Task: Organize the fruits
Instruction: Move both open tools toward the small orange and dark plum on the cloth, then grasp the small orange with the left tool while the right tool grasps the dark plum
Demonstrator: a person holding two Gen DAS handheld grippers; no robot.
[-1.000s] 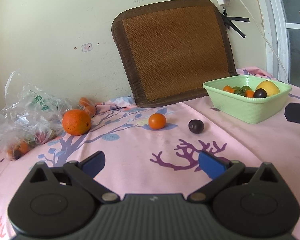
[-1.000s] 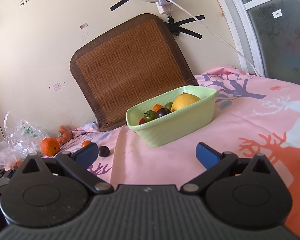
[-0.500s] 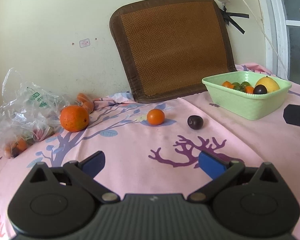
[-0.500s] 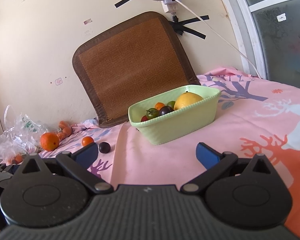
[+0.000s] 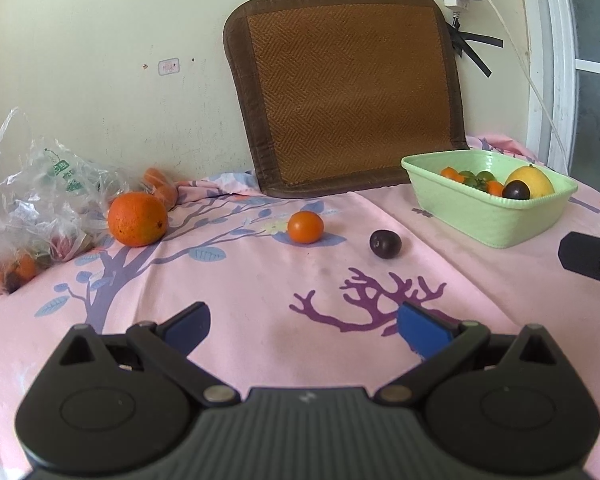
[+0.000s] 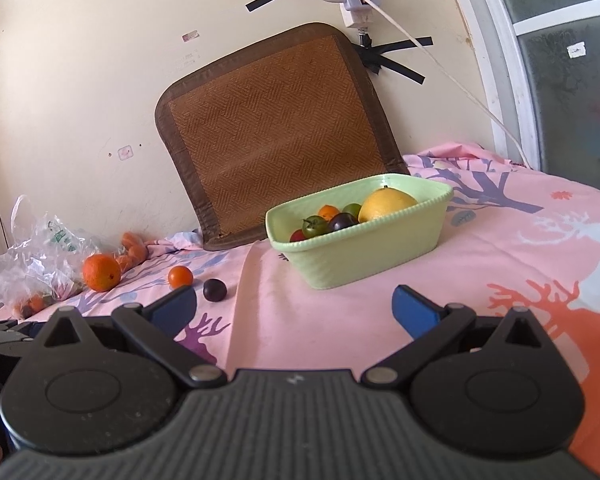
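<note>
A: What takes up the most room?
B: A pink sheet (image 5: 260, 304) printed with trees covers the surface. A brown woven mat (image 5: 348, 92) leans on the wall behind it.

A: And the fruit?
B: A green basin (image 6: 364, 256) sits on the right, holding a yellow citrus (image 6: 386, 204), a dark plum and small green and orange fruits. A crumpled plastic bag (image 5: 40, 196) lies far left. Just right of it is a large orange (image 5: 137, 219), then a small tangerine (image 5: 305, 227), then a loose dark plum (image 5: 385, 243), all well apart on the sheet.

A: The tools?
B: The left tool (image 5: 302, 326) is spread wide with nothing between its blue pads, low over the sheet and facing the 3 loose fruits. The right tool (image 6: 294, 306) is also spread wide and holding nothing, facing the basin.
</note>
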